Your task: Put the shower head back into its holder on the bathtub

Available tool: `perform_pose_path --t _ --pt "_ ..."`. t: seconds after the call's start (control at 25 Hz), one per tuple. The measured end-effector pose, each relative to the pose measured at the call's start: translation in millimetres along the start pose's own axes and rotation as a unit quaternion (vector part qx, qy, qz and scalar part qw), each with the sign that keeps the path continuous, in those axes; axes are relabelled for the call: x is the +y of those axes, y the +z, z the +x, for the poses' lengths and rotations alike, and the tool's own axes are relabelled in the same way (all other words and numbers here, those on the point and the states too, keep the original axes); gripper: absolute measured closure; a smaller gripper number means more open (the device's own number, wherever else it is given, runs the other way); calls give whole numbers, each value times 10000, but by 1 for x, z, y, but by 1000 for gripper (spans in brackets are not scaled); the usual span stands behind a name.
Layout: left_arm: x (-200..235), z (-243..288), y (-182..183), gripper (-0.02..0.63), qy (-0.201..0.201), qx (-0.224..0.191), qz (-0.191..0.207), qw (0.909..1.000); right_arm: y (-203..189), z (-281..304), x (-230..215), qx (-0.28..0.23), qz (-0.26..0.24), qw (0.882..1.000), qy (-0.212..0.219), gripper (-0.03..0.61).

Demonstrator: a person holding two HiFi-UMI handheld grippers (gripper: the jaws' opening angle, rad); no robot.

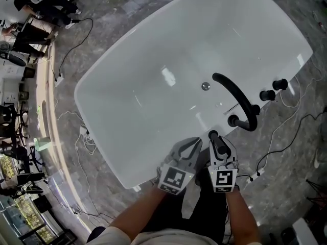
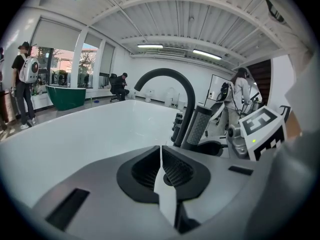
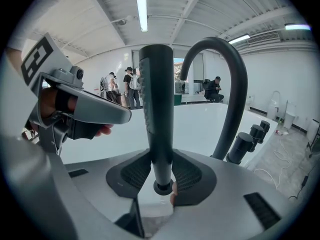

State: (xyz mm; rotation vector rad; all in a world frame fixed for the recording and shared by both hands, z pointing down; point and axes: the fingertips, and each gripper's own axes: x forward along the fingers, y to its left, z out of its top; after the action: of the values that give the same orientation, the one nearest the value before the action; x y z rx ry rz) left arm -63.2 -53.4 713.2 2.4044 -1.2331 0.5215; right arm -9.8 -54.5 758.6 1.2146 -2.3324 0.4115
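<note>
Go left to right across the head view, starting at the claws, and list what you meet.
The left claw, shut and empty, shower head held in the right claw, first black knob, second black knob. The arched spout overlaps several, so it is left out.

Your widest free room is the bare basin of the bathtub [image 1: 153, 70], open to the left of and beyond both grippers. To the right, the black arched spout [image 1: 236, 93] rises from the rim close to the shower head [image 1: 219, 147] clamped in your right gripper [image 1: 218, 140]. One knob [image 1: 233, 120] stands at its foot and two more knobs [image 1: 267, 95] crowd the rim further along. Your left gripper [image 1: 191, 147], jaws together, sits just beside the right one, leaving a narrow gap. Cables [image 1: 278, 131] trail across the floor right of the tub.
</note>
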Motion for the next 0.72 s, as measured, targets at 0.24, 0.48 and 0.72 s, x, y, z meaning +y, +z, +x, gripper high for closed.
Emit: perform_pose_path --t 0.24,0.48,0.72 --pt "-4 3 -5 598 -27 19 -75 10000 -6 -3 -2 194 -24 9998 -27 440" --pt "-4 5 -5 600 -41 28 -110 9999 -23 12 1 699 -163 9974 80 440" --pt "-2 3 -8 600 -22 56 -157 9999 -24 22 3 738 -232 9968 202 440"
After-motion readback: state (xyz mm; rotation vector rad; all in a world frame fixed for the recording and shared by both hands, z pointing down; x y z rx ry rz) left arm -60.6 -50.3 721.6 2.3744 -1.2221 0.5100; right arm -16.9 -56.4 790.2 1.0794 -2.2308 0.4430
